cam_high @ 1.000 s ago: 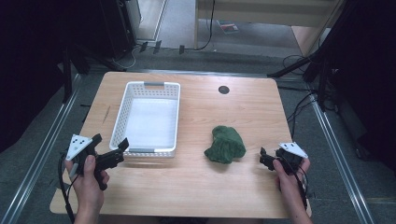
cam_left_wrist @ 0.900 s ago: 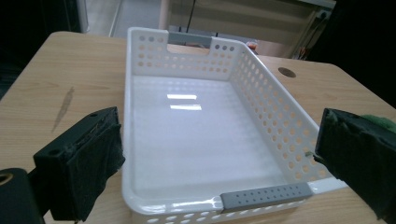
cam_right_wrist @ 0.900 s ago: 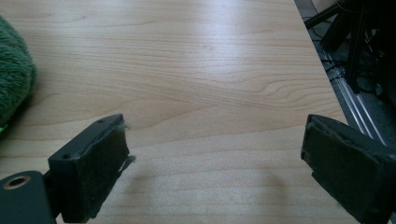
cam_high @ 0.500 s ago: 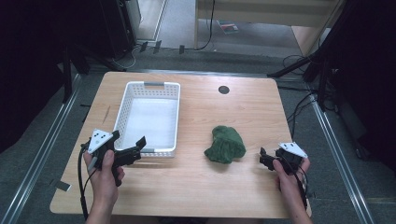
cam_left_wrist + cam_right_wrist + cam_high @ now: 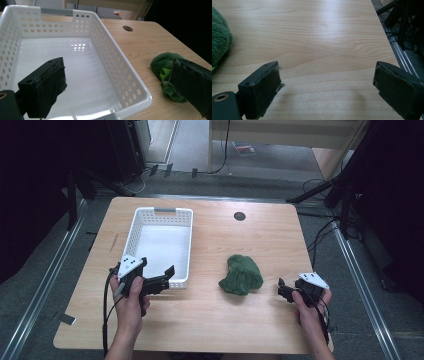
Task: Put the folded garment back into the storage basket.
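My left gripper [image 5: 161,279] sits at the near right corner of the white basket [image 5: 132,235], jaws spread wide; in its own view one jaw hangs over the basket's floor and the other stands outside the wall, in front of the green cloth [image 5: 163,65]. The cloth [image 5: 241,274] lies bunched on the table [image 5: 210,320], right of the basket and apart from it. My right gripper [image 5: 283,290] rests near the table's right edge, just right of the cloth, jaws wide over bare wood.
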Demonstrator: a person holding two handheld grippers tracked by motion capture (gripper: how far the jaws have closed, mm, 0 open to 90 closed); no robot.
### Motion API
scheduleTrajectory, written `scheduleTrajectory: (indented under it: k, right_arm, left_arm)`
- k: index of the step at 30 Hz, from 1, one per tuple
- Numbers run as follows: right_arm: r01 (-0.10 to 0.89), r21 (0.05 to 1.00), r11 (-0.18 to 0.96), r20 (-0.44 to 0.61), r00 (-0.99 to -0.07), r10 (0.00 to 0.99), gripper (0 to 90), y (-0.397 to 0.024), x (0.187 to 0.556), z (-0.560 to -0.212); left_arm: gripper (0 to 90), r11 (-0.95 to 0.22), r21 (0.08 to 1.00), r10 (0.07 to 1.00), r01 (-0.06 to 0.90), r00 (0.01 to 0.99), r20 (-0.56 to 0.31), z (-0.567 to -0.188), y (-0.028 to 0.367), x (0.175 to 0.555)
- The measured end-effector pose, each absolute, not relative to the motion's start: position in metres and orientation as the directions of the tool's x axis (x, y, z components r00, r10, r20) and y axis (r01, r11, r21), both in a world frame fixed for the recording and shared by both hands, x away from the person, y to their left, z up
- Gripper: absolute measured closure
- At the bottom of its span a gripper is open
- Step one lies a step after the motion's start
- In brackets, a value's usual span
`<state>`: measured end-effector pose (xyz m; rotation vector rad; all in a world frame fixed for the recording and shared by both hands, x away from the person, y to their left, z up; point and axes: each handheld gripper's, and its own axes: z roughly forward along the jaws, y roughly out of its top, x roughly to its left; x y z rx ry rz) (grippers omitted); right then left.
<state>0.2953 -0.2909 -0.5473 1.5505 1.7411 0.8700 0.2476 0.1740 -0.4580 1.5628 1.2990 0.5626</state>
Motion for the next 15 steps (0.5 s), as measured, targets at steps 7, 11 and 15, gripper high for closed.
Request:
scheduleTrajectory:
  k: [7, 11, 15]
  right_arm:
    - [0.573, 0.816, 0.077, -0.029, -0.092, 0.995, 7.8, -0.291, 0.295, -0.547]
    - [0.573, 0.816, 0.076, -0.027, -0.093, 0.995, 7.7, -0.291, 0.295, -0.547]
    - [0.574, 0.815, 0.077, -0.027, -0.095, 0.995, 7.8, -0.291, 0.295, -0.547]
  left_arm:
    - [1.9, 0.044, 0.882, 0.909, 0.469, 0.348, -0.231, -0.46, 0.154, 0.254]
    - [1.9, 0.025, 0.88, 0.905, 0.475, 0.363, -0.222, -0.46, 0.142, 0.257]
    - [1.9, 0.008, 0.877, 0.898, 0.48, 0.382, -0.217, -0.461, 0.13, 0.26]
